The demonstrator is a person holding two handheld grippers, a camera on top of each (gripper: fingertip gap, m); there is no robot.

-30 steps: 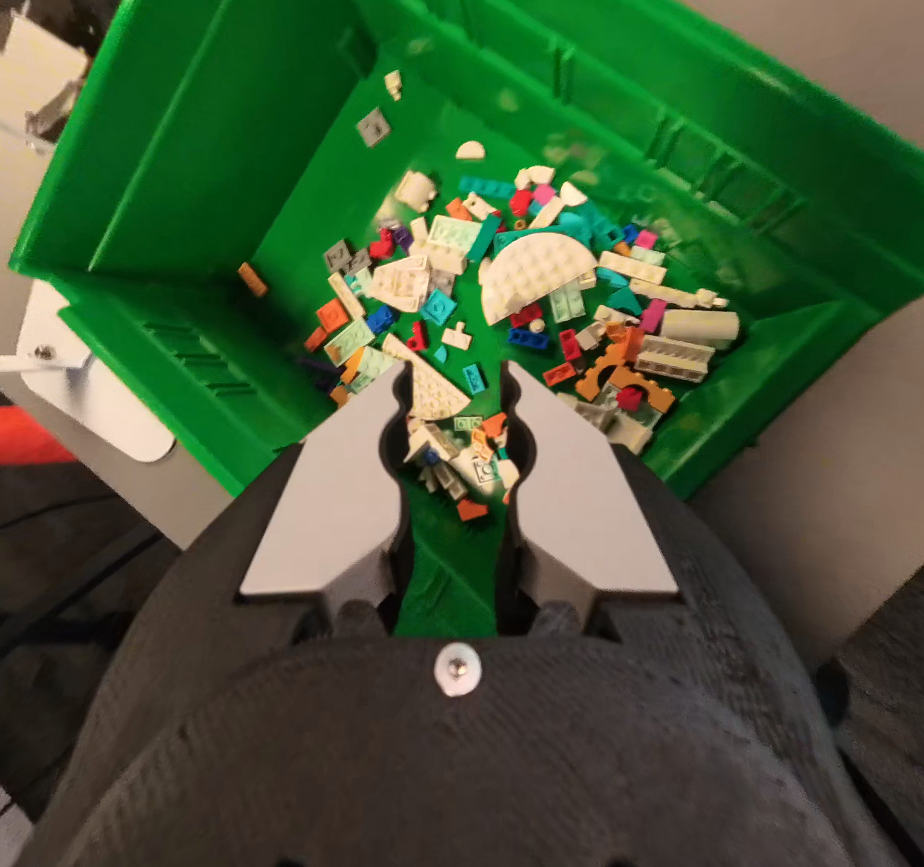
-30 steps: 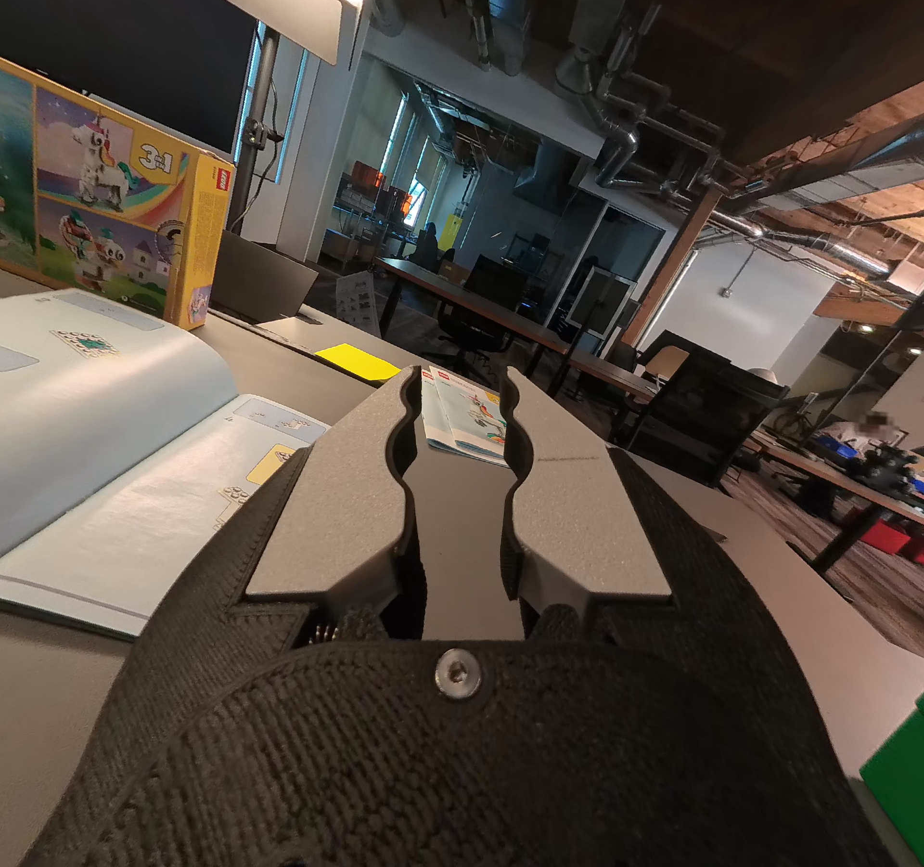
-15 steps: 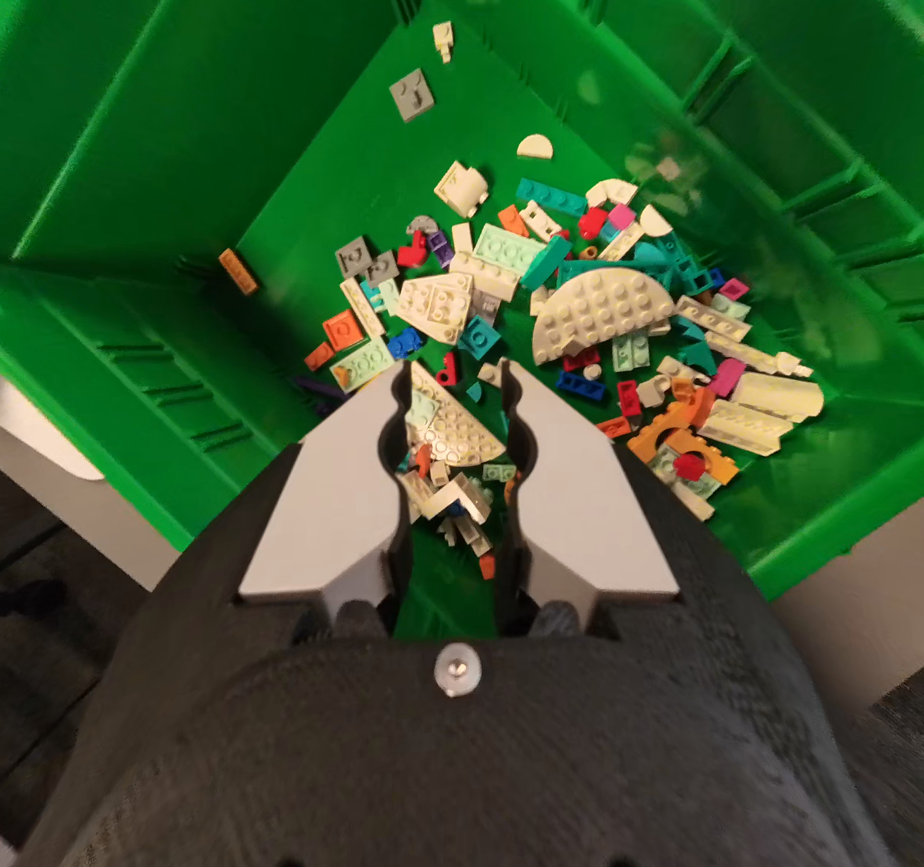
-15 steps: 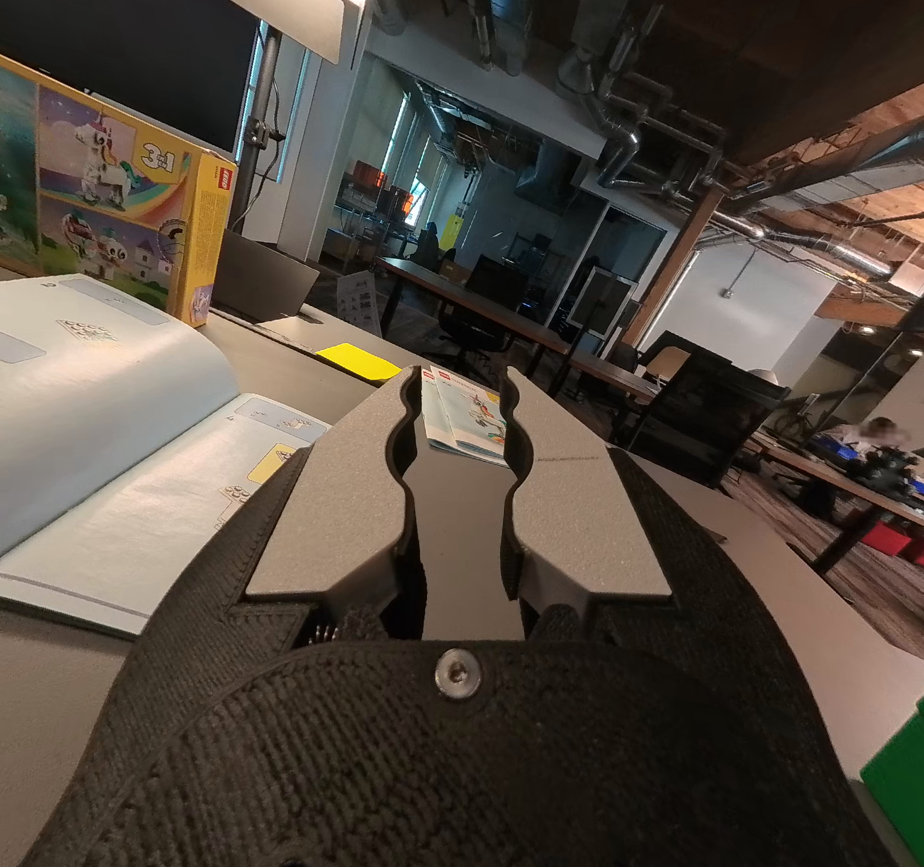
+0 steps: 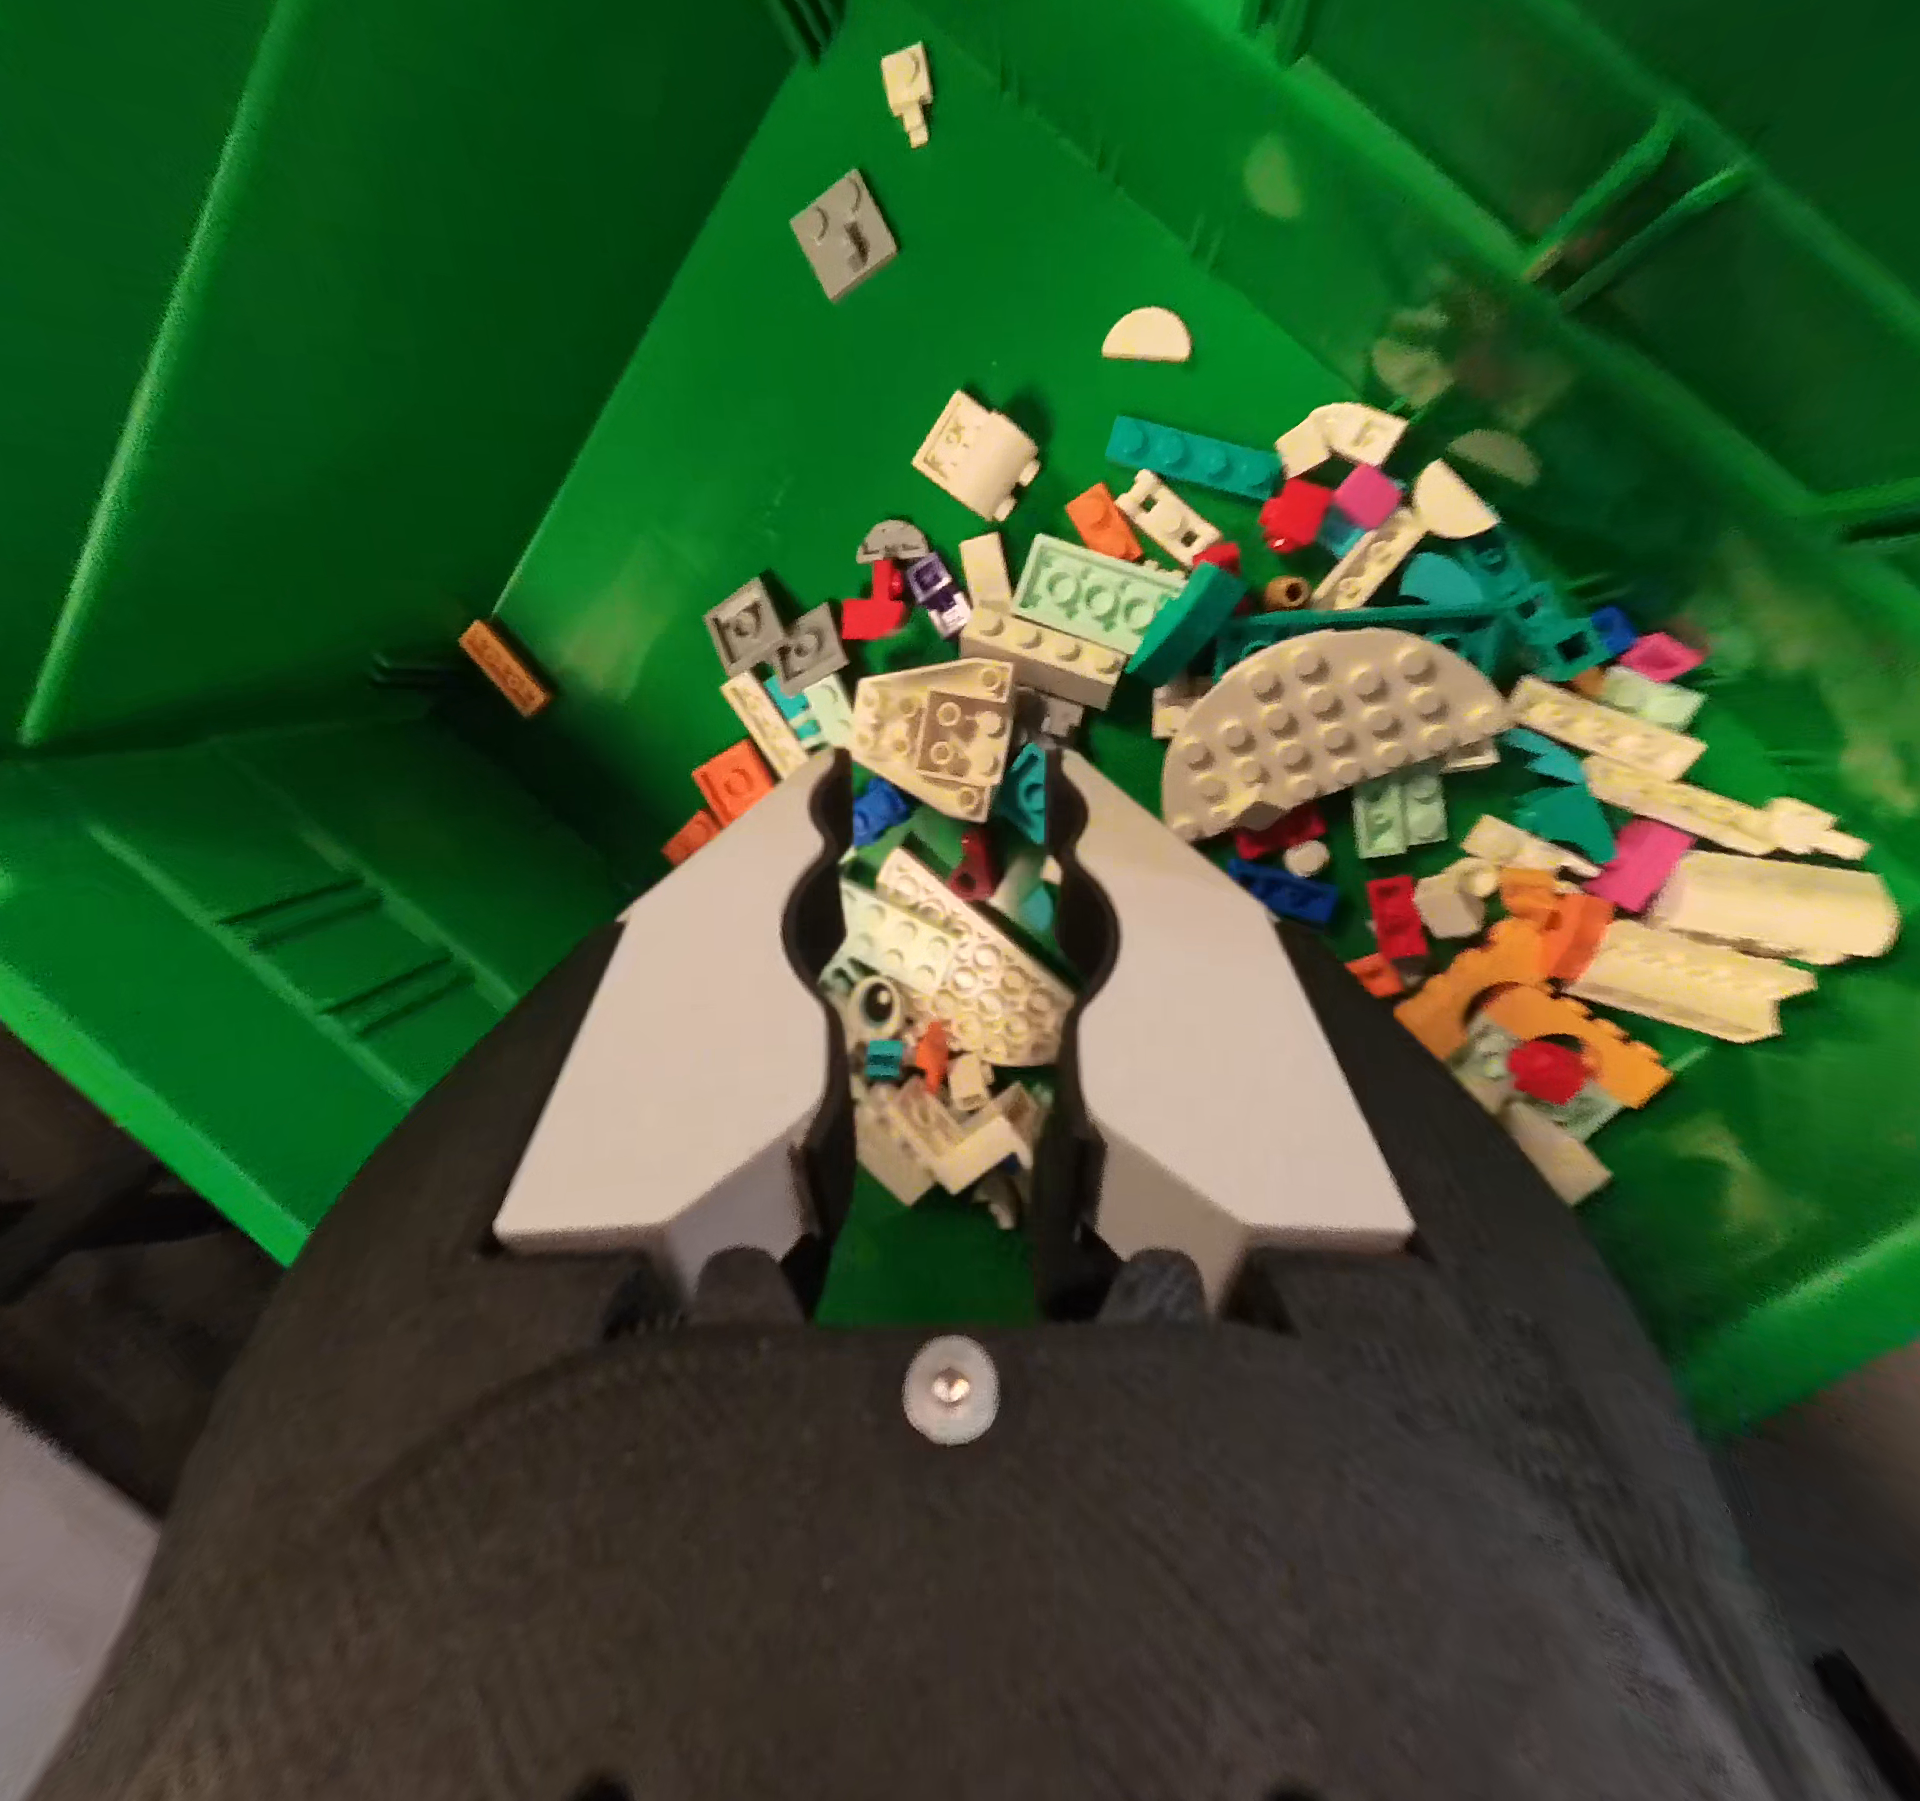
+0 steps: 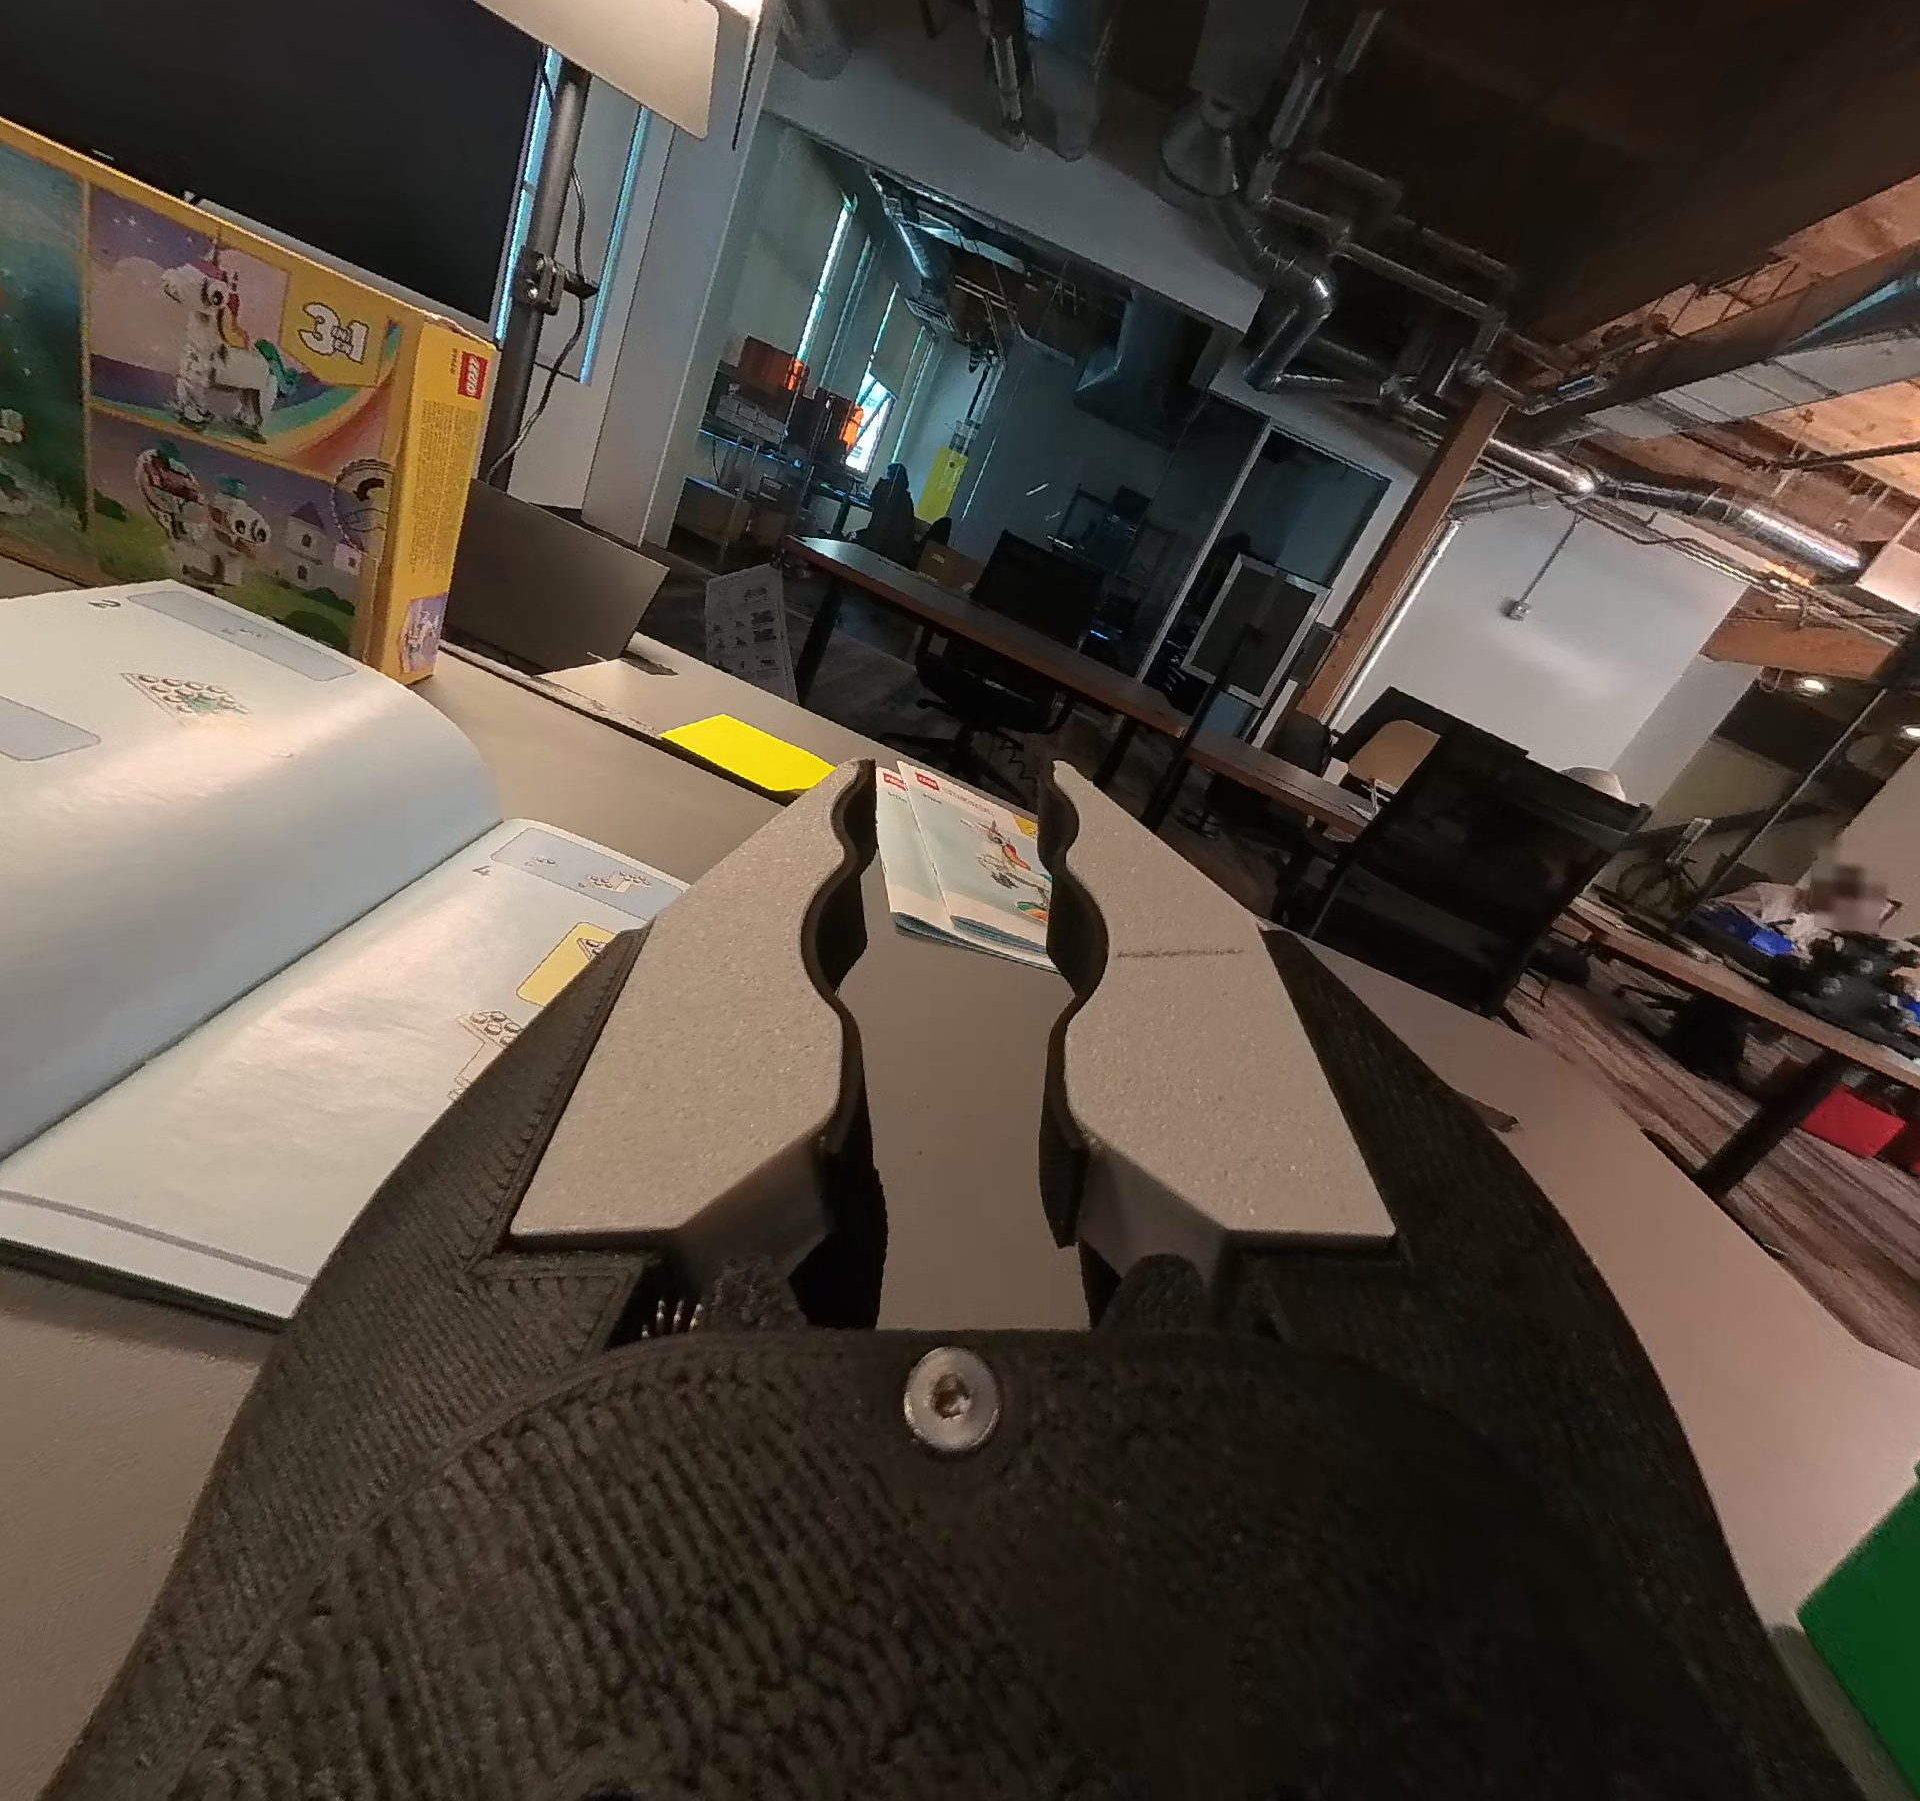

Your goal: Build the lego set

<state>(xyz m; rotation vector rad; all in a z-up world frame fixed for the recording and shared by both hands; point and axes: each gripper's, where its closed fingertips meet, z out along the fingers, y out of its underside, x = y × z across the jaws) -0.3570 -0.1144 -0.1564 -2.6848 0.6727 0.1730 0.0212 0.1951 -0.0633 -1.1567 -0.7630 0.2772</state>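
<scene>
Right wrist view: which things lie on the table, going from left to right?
Yellow box → open instruction book → yellow paper → small booklets → green bin corner.

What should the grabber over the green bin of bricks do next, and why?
Probably ease the left gripper a bit lower toward the white wedge plate at its tips. Its jaws are open and hold nothing, and the green bin still has all the loose bricks.

We see the green bin (image 5: 312, 401) softly motion-blurred under warm light with glare on its walls, while the dim room bends at the wide-angle edges.
</scene>
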